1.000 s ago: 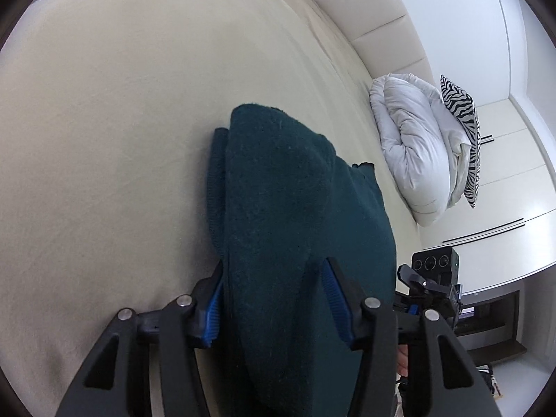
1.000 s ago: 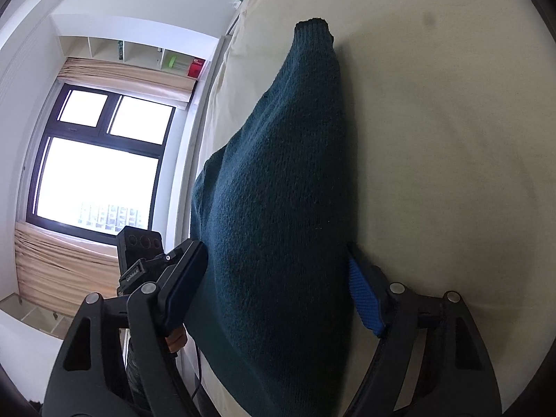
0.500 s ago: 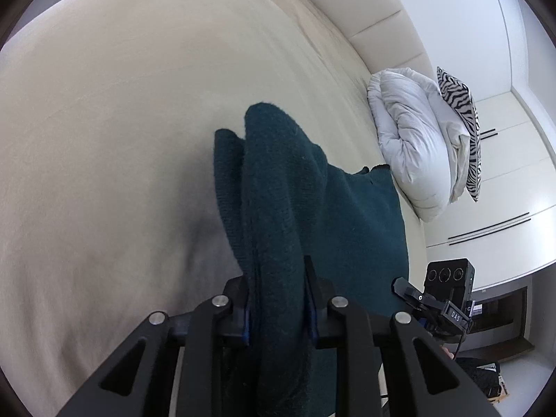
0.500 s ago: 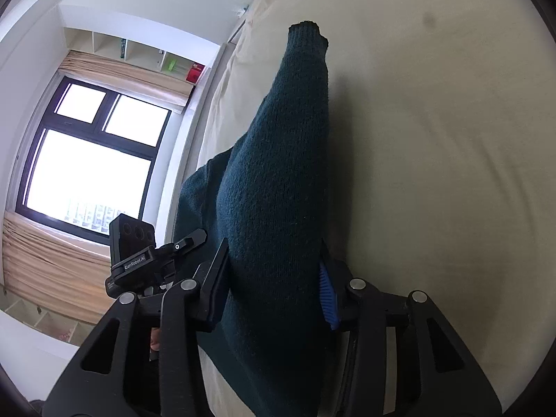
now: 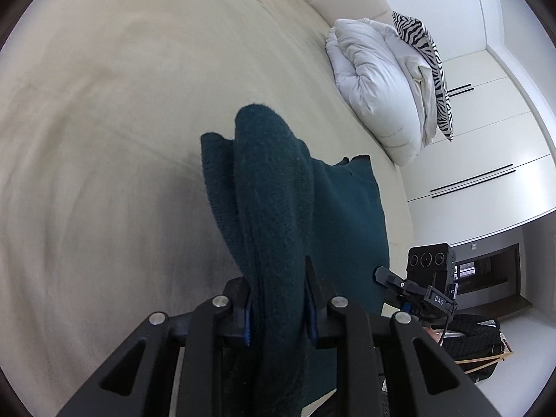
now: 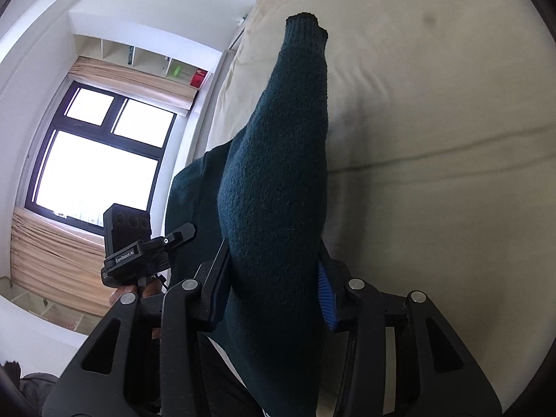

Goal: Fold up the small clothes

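Left gripper (image 5: 278, 299) clamped on a bunched fold of the dark teal sweater (image 5: 274, 208); pads press the knit from both sides, narrow gap filled by cloth. Jaws have just been closing, sweater between them. Right gripper (image 6: 274, 278) likewise pinched on the sweater (image 6: 278, 180), a thicker bunch, so its jaws stand wider; blue pad (image 6: 326, 292) visible against the knit on the right side. Its jaws have also just been closing on the cloth.

Sweater lies on the cream bed (image 5: 104, 104), near edge raised in both grips, rest draping down onto the sheet. In the right wrist view a sleeve runs away from the gripper, cuff (image 6: 305, 22) resting on the bed (image 6: 434, 208). In the left wrist view the flat body of the sweater spreads to the right of the held fold.

White duvet (image 5: 375, 80) and zebra pillow (image 5: 427, 55) piled at the far side, well apart from the sweater. Window (image 6: 97, 160) left in the right wrist view.
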The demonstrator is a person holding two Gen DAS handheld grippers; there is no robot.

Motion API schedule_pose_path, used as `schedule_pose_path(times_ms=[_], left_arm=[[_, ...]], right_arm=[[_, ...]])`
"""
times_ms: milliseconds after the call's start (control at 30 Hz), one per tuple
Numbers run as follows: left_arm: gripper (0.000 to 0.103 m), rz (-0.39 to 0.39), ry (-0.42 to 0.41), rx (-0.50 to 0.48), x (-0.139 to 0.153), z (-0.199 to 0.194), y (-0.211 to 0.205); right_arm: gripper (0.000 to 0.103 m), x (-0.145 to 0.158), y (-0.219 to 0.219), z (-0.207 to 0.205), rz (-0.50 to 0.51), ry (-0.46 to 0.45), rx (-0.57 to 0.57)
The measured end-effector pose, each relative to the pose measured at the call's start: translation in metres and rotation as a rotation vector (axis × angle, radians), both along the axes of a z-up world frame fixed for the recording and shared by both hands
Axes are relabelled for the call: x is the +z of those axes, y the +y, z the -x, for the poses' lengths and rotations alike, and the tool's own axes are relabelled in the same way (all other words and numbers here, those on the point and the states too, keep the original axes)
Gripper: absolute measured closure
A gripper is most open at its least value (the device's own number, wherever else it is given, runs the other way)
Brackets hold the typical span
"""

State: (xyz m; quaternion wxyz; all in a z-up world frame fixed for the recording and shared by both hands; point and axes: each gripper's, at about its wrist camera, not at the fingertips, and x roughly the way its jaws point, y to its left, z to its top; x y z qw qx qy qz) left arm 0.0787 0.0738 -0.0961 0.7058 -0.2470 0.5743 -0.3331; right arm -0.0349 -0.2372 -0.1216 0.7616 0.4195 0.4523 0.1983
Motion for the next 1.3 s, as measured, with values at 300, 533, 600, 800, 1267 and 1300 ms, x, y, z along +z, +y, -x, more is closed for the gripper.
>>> schedule_pose_path(times_ms=[300, 533, 600, 800, 1267, 1300], left_arm=[[0.073, -0.015, 0.049, 0.033, -0.045, 0.005, 0.002], [0.070, -0.043, -0.006, 0.070, -0.026, 0.018, 0.008], [0.064, -0.075, -0.066, 0.088, -0.010, 0.028, 0.012], [0.042, -0.222, -0.344, 0.149, 0.048, 0.065, 0.013], [0.000, -0.542, -1.007, 0.309, 0.165, 0.163, -0.014], [0.000, -0.548, -1.009, 0.324, 0.169, 0.165, -0.013]], right_arm=[[0.062, -0.056, -0.023, 0.030, -0.103, 0.026, -0.088], [0.059, -0.045, -0.028, 0.032, -0.102, 0.033, -0.150], [0.057, -0.028, -0.035, 0.043, -0.014, 0.007, -0.200], [0.055, 0.044, -0.035, 0.080, 0.298, -0.112, -0.288], [0.000, 0.198, 0.059, 0.148, 0.865, -0.542, -0.496], [0.000, 0.207, 0.063, 0.147, 0.855, -0.543, -0.496]])
